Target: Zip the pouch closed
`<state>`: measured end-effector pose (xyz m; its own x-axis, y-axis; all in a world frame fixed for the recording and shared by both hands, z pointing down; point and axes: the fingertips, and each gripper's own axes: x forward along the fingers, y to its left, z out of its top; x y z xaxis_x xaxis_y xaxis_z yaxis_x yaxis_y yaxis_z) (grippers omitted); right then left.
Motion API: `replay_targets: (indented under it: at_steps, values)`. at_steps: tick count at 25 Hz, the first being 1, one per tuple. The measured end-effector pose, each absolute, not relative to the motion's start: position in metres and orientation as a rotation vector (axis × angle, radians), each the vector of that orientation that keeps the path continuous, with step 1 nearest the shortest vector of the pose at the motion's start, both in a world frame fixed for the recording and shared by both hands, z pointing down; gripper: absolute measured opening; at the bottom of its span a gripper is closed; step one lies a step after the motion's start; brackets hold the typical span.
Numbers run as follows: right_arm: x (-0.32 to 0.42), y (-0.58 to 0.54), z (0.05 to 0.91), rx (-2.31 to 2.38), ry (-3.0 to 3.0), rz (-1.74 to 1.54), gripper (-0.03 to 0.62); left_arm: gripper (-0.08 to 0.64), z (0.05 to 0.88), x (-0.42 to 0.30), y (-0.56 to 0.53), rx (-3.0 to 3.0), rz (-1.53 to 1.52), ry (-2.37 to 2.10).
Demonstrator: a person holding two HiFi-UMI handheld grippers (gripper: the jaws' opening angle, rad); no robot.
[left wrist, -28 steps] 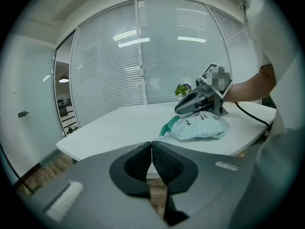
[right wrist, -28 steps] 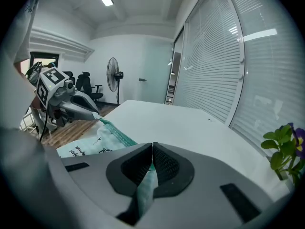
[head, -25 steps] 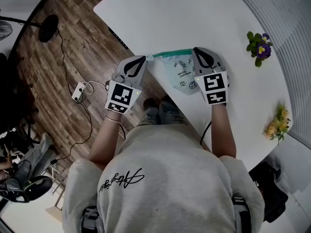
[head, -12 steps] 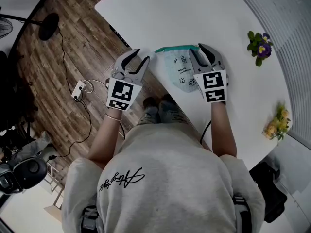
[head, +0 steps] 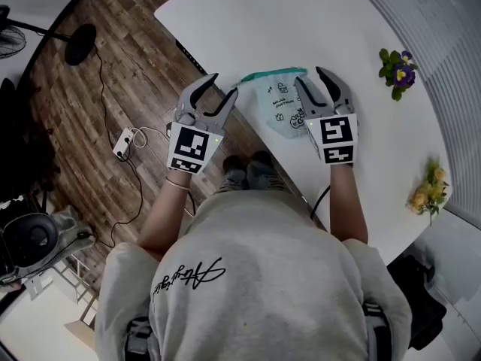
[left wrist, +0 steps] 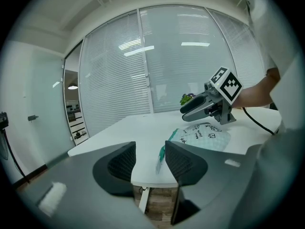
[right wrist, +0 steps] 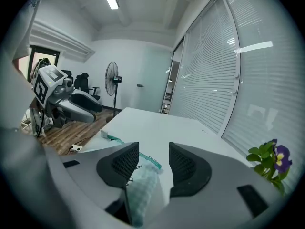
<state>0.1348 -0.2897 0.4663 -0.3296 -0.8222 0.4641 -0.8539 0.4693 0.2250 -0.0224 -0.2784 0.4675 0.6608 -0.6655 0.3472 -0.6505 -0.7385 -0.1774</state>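
Observation:
A pale translucent pouch (head: 279, 105) with small printed figures and a green zipper strip (head: 270, 74) lies on the white table (head: 301, 21) near its front edge. My left gripper (head: 220, 87) hangs just off the table's edge, left of the zipper's end; its jaws are opening with nothing between them. My right gripper (head: 314, 78) hovers over the pouch's right end, jaws opening, pads apart from it. In the left gripper view the pouch (left wrist: 205, 135) lies beyond my jaws (left wrist: 150, 163). In the right gripper view the pouch (right wrist: 143, 185) shows below my jaws (right wrist: 153, 163).
A small plant with purple flowers (head: 398, 70) stands at the table's right, and yellow flowers (head: 428, 194) near the right edge. A power strip (head: 124, 141) with cables lies on the wooden floor left of the table. Window blinds run behind the table.
Both grippers have let go of the pouch's zipper ends, opened and lifted away a little. The pouch now lies loose on the table.

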Motion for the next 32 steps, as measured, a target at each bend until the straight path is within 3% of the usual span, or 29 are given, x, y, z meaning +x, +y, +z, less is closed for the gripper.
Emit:
replay_targets:
  at_steps: [32]
  values:
    - [0.069, -0.224, 0.297, 1.450, -2.626, -0.143, 0.189, 0.178, 0.303, -0.047, -0.225, -2.755, -0.056, 1.179]
